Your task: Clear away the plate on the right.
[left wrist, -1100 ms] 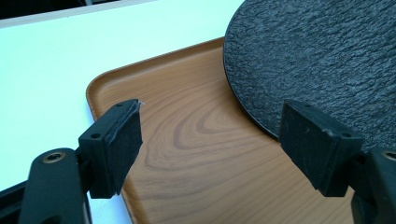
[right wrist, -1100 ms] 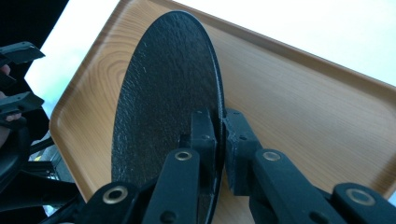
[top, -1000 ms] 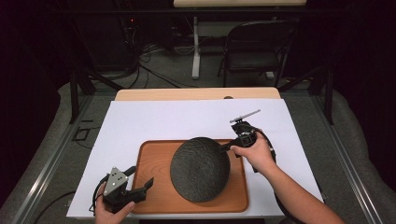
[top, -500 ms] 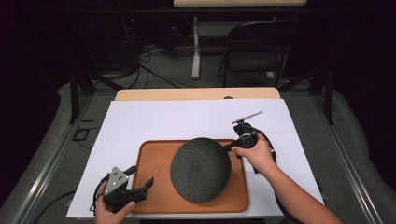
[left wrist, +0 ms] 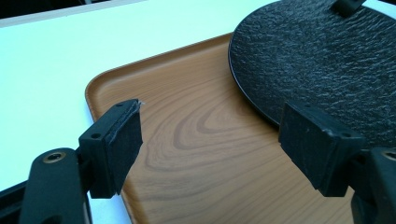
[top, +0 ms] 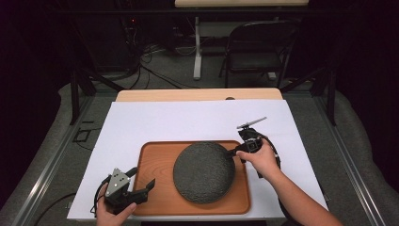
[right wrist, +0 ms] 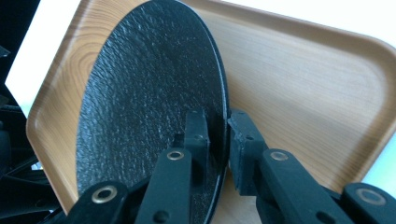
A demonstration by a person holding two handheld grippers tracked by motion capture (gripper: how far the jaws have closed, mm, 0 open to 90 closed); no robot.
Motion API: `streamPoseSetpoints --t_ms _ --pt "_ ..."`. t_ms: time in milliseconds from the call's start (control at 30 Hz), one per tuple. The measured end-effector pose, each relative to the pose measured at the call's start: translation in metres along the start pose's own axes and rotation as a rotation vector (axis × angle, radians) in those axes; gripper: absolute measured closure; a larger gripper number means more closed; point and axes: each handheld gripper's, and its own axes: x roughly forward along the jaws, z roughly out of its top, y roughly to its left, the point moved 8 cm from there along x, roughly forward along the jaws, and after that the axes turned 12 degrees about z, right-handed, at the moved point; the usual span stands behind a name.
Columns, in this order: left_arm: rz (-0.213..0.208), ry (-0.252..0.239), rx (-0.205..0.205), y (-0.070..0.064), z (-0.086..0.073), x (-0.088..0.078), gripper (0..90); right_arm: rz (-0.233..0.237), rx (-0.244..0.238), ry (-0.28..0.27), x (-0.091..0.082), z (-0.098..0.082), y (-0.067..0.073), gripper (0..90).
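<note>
So there's a wooden tray (top: 150,165) sitting near the front edge of the table (top: 197,120), on the white sheet that covers most of it. A dark, rough-textured round plate (top: 203,172) lies on the tray, more toward its right half, and it takes up a good chunk of it.

The right gripper (top: 234,151) comes in from the tray's right edge and has the plate's rim between its jaws. In the right gripper view you can see it up close: the right gripper (right wrist: 217,140) has one pad on the textured top of the plate (right wrist: 144,102) and the other under the rim, over the tray (right wrist: 303,84). The jaws have just been opening a bit, and there's a small gap showing on the underside, so the squeeze looks let go rather than tight.

The left gripper (top: 142,181) is at the tray's front left corner, jaws spread wide with nothing in them. In the left gripper view, the left gripper (left wrist: 210,144) hovers over bare tray (left wrist: 187,130), with the plate (left wrist: 322,60) just past its right-hand pad, not touching as far as I can tell.
</note>
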Motion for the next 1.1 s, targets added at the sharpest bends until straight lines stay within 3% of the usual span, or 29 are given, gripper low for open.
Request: streamPoseSetpoints --t_ms 433,533,800,867,967,1100 --pt "0.002 0.005 0.002 0.000 -0.001 0.001 21.8 -0.006 0.070 0.015 0.010 -0.016 -0.024 75.3" --pt "0.002 0.005 0.002 0.000 -0.001 0.001 21.8 0.009 0.079 0.002 0.010 -0.016 -0.025 75.5" --pt "0.003 0.005 0.002 0.001 -0.001 0.001 21.8 0.002 0.054 0.003 0.009 -0.016 -0.024 73.4" --pt "0.003 0.007 0.004 0.000 -0.001 0.001 21.9 0.003 0.023 -0.011 0.006 -0.015 -0.023 65.2" --pt "0.004 0.009 0.003 0.000 -0.001 0.002 21.9 -0.057 -0.052 -0.024 -0.001 -0.011 -0.019 59.7" --pt "0.006 0.016 0.004 0.001 -0.001 0.002 21.9 -0.087 -0.125 -0.065 -0.013 -0.007 -0.010 54.2"
